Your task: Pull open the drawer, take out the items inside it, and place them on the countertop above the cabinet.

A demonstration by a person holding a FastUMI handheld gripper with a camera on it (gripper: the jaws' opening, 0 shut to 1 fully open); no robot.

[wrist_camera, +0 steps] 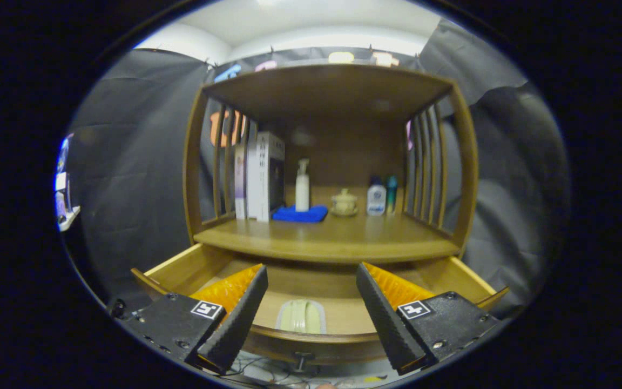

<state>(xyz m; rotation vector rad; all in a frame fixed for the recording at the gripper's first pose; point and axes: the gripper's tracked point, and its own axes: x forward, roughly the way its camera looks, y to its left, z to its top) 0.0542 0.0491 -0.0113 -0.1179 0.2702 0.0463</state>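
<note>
The tongs (pixel 311 319) are released, with both fingers spread wide apart in the lower part of the frame, grasping nothing. Between them, in the lower centre, the drawer (pixel 192 267) is pulled open, and a pale green item (pixel 301 316) lies on its bottom near the front wall. Above the drawer, in the centre, is the wooden surface (pixel 332 240) of the cabinet. At its back stand books (pixel 259 175), a white pump bottle (pixel 302 186) on a blue cloth (pixel 301 214), a small lidded pot (pixel 344 203) and two bottles (pixel 382 197).
</note>
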